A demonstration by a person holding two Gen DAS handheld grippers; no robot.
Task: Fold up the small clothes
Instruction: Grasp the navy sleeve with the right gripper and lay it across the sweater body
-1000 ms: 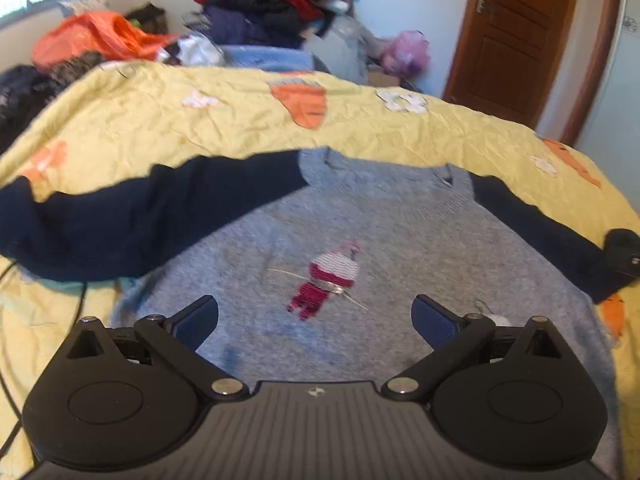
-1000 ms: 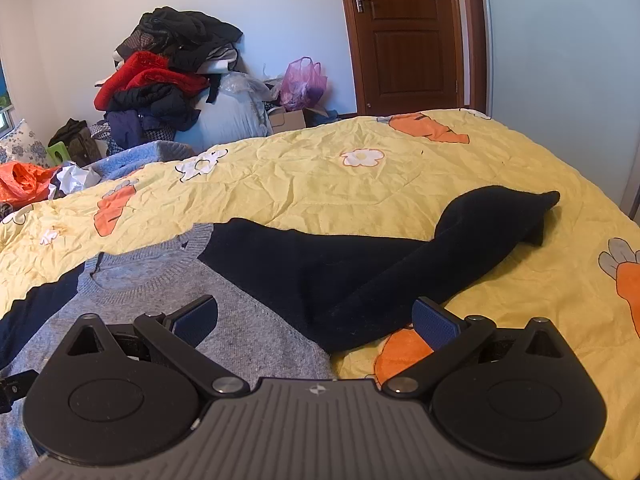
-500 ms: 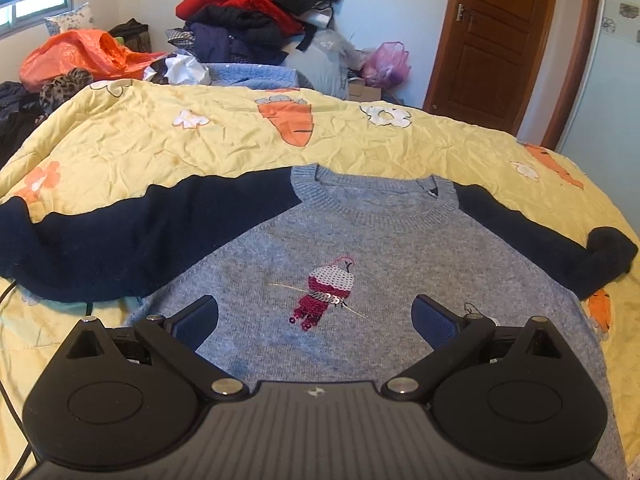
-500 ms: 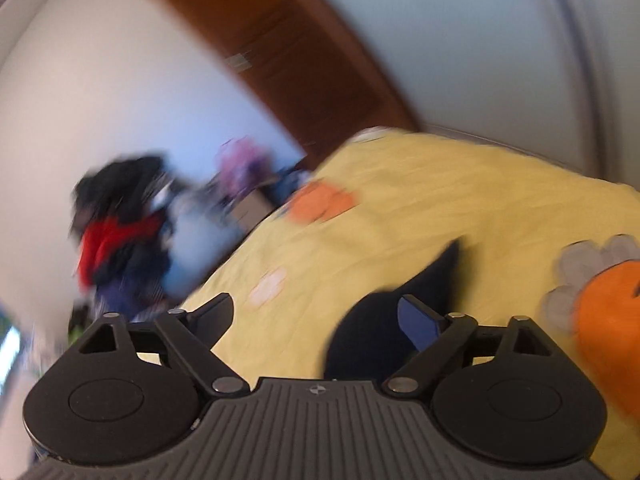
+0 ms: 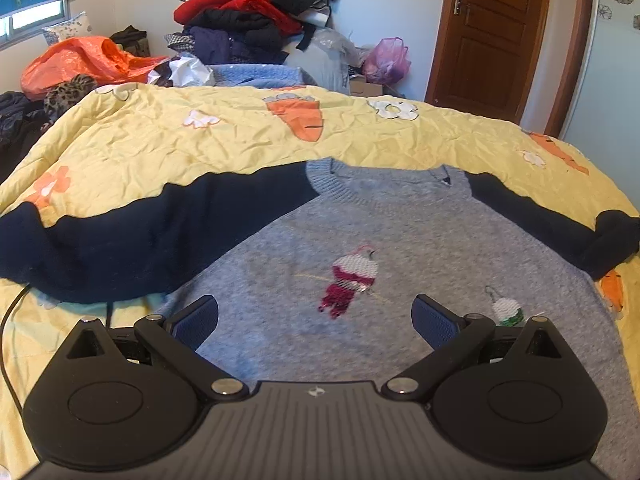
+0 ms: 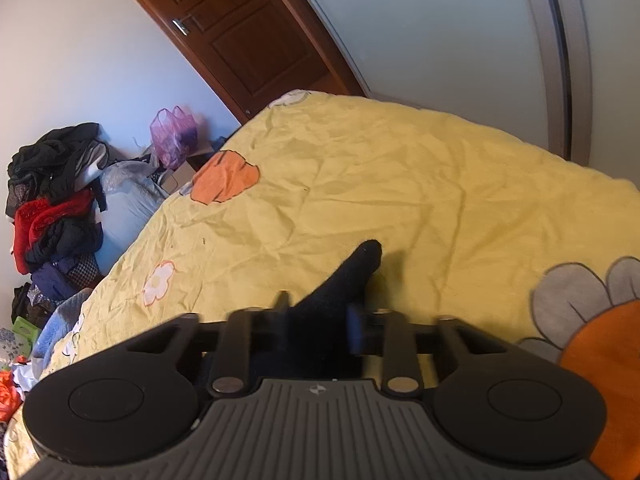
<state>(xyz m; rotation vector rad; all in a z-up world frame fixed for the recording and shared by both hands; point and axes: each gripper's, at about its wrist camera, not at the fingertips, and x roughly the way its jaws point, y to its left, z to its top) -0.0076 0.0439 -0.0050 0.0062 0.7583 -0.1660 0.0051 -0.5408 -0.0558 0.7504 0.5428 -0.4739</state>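
Note:
A grey sweater (image 5: 400, 240) with dark navy sleeves lies flat on the yellow bedspread (image 5: 200, 148), face up, with a small sequin figure on the chest. Its left sleeve (image 5: 140, 236) stretches out to the left; its right sleeve (image 5: 560, 232) reaches the bed's right side. My left gripper (image 5: 316, 316) is open and empty, hovering above the sweater's lower front. My right gripper (image 6: 320, 316) is tilted and shut on the end of the right navy sleeve (image 6: 348, 276), whose cuff pokes out past the fingers.
A heap of clothes (image 5: 248, 20) and an orange bag (image 5: 88, 60) sit beyond the bed's far edge. A pink bag (image 5: 386, 60) and a brown door (image 5: 496, 32) are at the back right. A black cable (image 5: 16, 304) runs along the left.
My right gripper swung to the right sleeve's end, rolled sideways and closed on it. My left gripper drew back a little and stayed open.

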